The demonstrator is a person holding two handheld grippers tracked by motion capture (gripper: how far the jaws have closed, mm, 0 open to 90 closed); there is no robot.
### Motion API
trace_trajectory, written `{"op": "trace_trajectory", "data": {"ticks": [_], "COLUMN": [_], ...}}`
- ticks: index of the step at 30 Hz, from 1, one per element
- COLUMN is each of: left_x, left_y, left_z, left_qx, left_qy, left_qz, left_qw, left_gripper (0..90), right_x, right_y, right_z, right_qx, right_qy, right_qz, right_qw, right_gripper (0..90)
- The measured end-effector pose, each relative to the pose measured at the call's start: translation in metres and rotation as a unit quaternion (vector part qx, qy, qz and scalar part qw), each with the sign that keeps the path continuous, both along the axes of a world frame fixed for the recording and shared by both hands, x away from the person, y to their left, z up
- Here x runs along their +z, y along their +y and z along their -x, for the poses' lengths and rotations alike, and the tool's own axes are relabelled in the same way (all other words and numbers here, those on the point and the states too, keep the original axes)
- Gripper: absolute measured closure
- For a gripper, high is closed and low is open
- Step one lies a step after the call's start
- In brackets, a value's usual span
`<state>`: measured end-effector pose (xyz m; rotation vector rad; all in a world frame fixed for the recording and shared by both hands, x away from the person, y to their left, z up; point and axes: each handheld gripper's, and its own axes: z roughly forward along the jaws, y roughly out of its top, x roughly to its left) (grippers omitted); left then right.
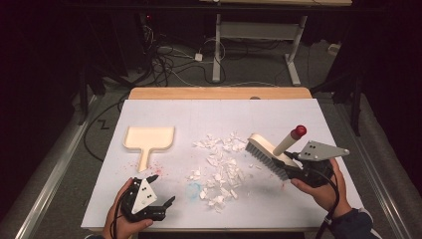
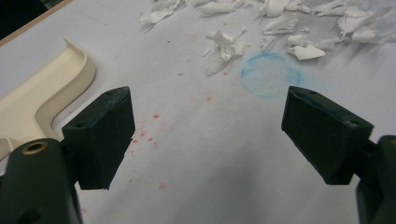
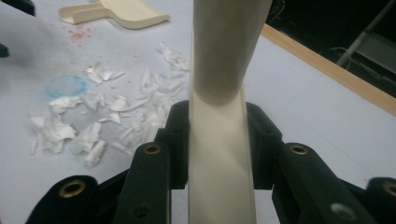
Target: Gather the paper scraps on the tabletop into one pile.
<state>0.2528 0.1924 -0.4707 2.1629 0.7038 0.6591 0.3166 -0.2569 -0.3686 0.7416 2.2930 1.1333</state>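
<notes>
Cream brush clamped in right gripper, red-tipped handle angled up-right, bristles toward paper scraps, left gripper wide.

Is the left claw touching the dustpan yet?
Apart. The left gripper view shows the left claw wide open over bare table, with the dustpan off to the side of its jaws.

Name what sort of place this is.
Probably a lab or recording room: a covered table in a dark room, loose cables on the floor, another desk frame behind.
</notes>
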Motion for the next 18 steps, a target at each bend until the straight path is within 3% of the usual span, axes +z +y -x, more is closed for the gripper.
{"op": "trace_trajectory", "data": {"ticks": [2, 4, 9, 10, 12, 13, 14, 16, 18], "left_x": [0.0, -0.001, 0.0, 0.0, 0.0, -0.001, -0.001, -0.001, -0.001], "left_y": [-0.001, 0.0, 0.002, 0.002, 0.002, 0.002, 0.001, 0.001, 0.001], "left_z": [0.001, 0.002, 0.003, 0.003, 0.002, 0.002, 0.002, 0.001, 0.001], "left_qx": [-0.001, -0.005, 0.001, 0.002, 0.002, 0.001, 0.001, 0.0, -0.001], "left_qy": [0.001, 0.004, 0.001, 0.002, 0.003, 0.004, 0.006, 0.006, 0.007], "left_qz": [-0.002, -0.003, 0.005, 0.006, 0.007, 0.005, 0.004, 0.003, 0.004], "left_qw": [1.0, 1.0, 1.0, 1.0, 1.0, 1.0, 1.0, 1.0, 1.0], "left_gripper": [16.4, 16.4, 16.4, 16.4, 16.4, 16.4, 16.4, 16.3, 16.4], "right_x": [0.0, -0.002, -0.01, -0.014, -0.019, -0.019, -0.023, -0.025, -0.032], "right_y": [-0.001, -0.003, -0.002, 0.0, 0.003, 0.003, 0.007, 0.01, 0.02], "right_z": [-0.001, -0.011, -0.033, -0.046, -0.06, -0.06, -0.074, -0.081, -0.097], "right_qx": [-0.012, -0.043, -0.068, -0.087, -0.103, -0.103, -0.111, -0.116, -0.126], "right_qy": [-0.004, -0.027, -0.034, -0.038, -0.043, -0.043, -0.038, -0.039, -0.041], "right_qz": [0.004, 0.031, 0.044, 0.064, 0.076, 0.076, 0.088, 0.099, 0.121], "right_qw": [0.9999, 0.9983, 0.9962, 0.9934, 0.9908, 0.9908, 0.9892, 0.9875, 0.9837], "right_gripper": [67.8, 67.8, 67.8, 67.8, 67.8, 67.8, 67.8, 67.8, 67.8]}}
